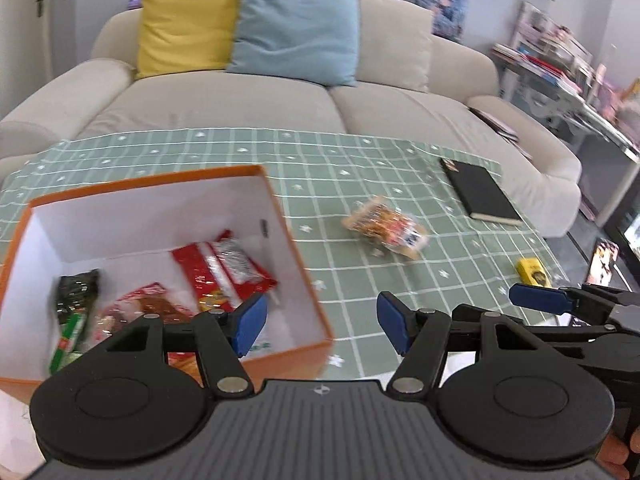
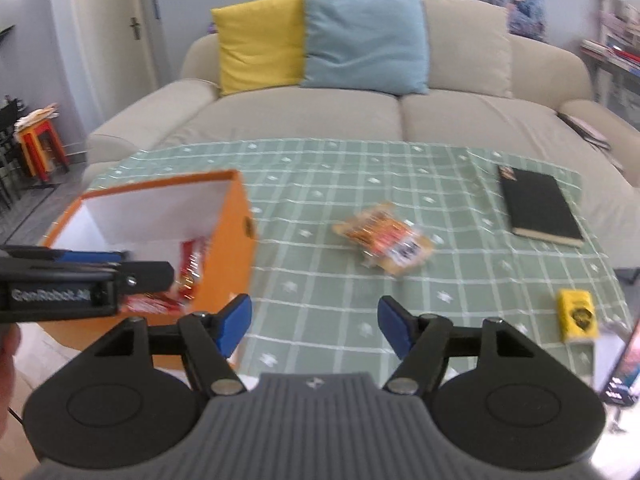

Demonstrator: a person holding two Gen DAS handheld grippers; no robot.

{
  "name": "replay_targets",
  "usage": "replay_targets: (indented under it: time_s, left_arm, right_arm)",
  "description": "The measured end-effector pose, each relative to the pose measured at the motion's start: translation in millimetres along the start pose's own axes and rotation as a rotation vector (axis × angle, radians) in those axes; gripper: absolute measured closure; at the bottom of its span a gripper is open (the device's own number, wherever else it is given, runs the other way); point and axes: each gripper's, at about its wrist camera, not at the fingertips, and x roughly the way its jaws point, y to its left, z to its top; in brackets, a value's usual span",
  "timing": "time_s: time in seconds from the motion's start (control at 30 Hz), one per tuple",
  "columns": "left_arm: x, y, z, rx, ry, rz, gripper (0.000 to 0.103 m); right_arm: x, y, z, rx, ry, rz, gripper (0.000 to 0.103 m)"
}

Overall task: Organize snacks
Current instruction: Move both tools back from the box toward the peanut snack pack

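Observation:
An orange box (image 1: 280,216) (image 2: 236,240) with white inner walls stands on the left of the green checked tablecloth. Inside it lie a red snack bag (image 1: 224,272), a dark green packet (image 1: 76,292) and other wrappers. An orange snack packet (image 1: 386,226) (image 2: 386,242) lies on the cloth right of the box. A small yellow packet (image 1: 530,272) (image 2: 576,314) sits near the right edge. My left gripper (image 1: 320,324) hangs open over the box's near right corner, nothing between its blue pads. My right gripper (image 2: 314,326) is open and empty above the cloth, just right of the box.
A black notebook (image 1: 480,192) (image 2: 538,206) lies at the table's far right. Behind the table stands a beige sofa (image 1: 240,100) with yellow and blue cushions. A phone screen (image 2: 622,364) leans at the right edge. Each gripper shows in the other's view, beside it.

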Motion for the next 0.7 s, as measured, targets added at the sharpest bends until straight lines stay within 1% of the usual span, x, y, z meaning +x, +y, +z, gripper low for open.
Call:
replay_targets:
  time_s: [0.13,0.23,0.37,0.47,0.7]
  left_arm:
    - [7.0,-15.5,-3.5,0.036,0.017,-0.018,0.029]
    - [12.6,-26.3,-5.2,0.064,0.031,-0.028,0.029]
    - [23.0,-36.2,-3.8,0.093,0.051,-0.035,0.029]
    - [31.0,-40.0,-0.6,0.103,0.065,-0.035,0.029]
    - [51.6,-49.7,11.1,0.152,0.083,-0.032,0.029]
  right_arm:
    - [1.8,-21.6,-14.3,0.024,0.022,-0.056,0.035]
    - [4.0,-35.6,-22.2,0.056,0.039,-0.08,0.034]
    - [7.6,-48.2,-26.2,0.072,0.036,-0.107,0.033]
    - [12.8,-55.7,-26.5,0.074,0.035,-0.118,0.03]
    - [30.6,-67.1,-24.8,0.049,0.039,-0.132,0.029]
